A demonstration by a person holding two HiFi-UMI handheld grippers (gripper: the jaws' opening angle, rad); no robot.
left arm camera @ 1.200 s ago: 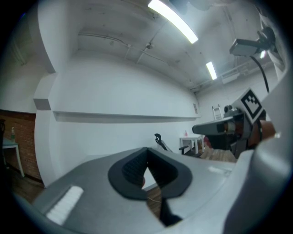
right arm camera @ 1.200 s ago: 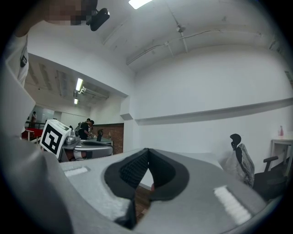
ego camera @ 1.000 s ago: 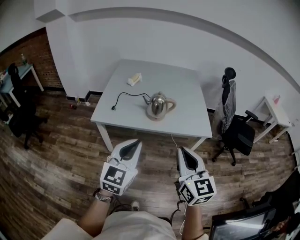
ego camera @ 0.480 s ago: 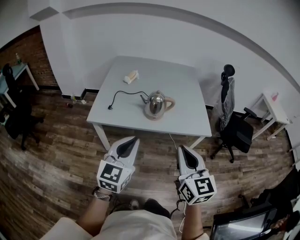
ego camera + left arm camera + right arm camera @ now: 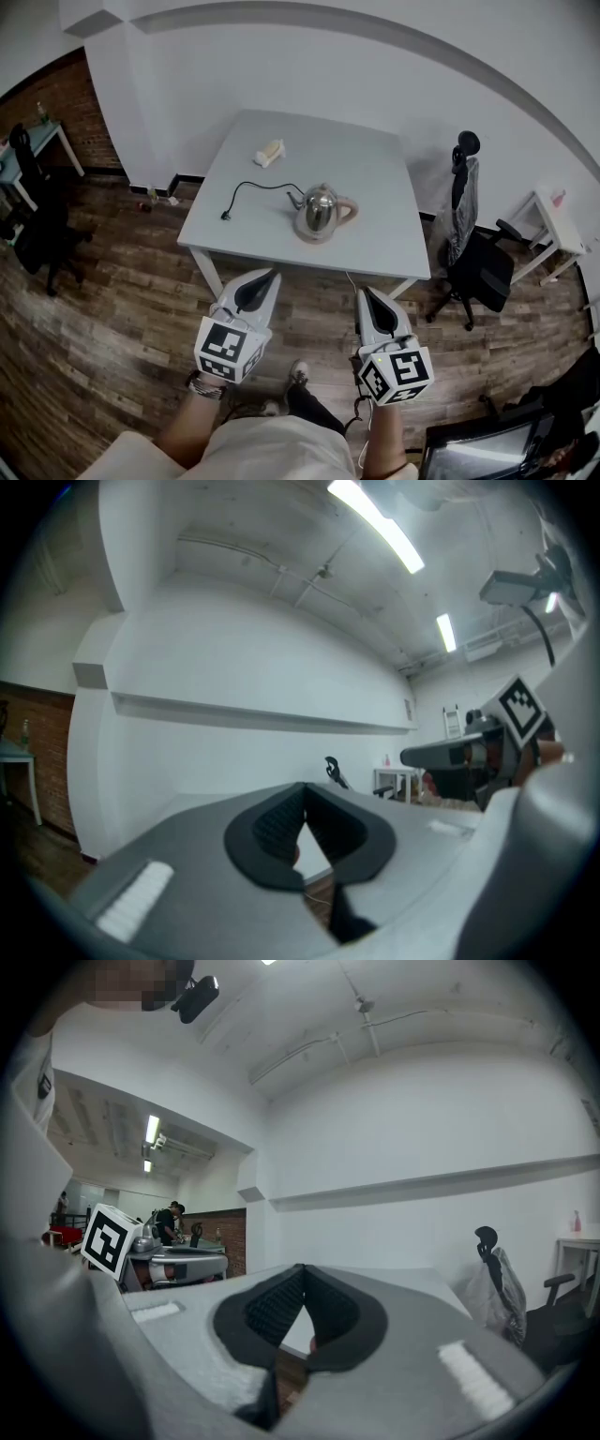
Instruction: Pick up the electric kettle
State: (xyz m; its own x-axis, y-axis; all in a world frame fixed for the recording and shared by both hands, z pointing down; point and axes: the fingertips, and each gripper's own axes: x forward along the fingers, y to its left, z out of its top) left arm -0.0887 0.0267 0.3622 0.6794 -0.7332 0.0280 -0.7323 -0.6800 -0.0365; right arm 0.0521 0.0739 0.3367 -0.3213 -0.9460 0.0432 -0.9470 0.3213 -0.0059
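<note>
Tongs, left (image 5: 270, 277): jaws have just been easing open by a trace, yet the left gripper view shows the pads meeting at the tip, effectively closed, with nothing between them. Tongs, right (image 5: 365, 294): jaws fully together, empty, touching nothing. Both are held level over the wooden floor (image 5: 122, 309), well short of the worktop (image 5: 375, 178).

Electric kettle (image 5: 321, 214): stands upright near the front middle of the worktop, spout to the left, handle (image 5: 350, 207) to the right. Its power cord (image 5: 249, 190) trails leftward across the surface, unplugged. A small pale object (image 5: 270, 153), not identifiable, lies toward the far edge. An office chair (image 5: 473, 267) stands beyond the right corner.

Assessment: the body looks like polished metal, rigid, rounded and likely slippery, so a grip on the shell would be unreliable. Weight depends on contents, which cannot be seen. The handle is the sound point of hold. Either tongs must open before closing on it, and the trailing cord may drag on lifting.
</note>
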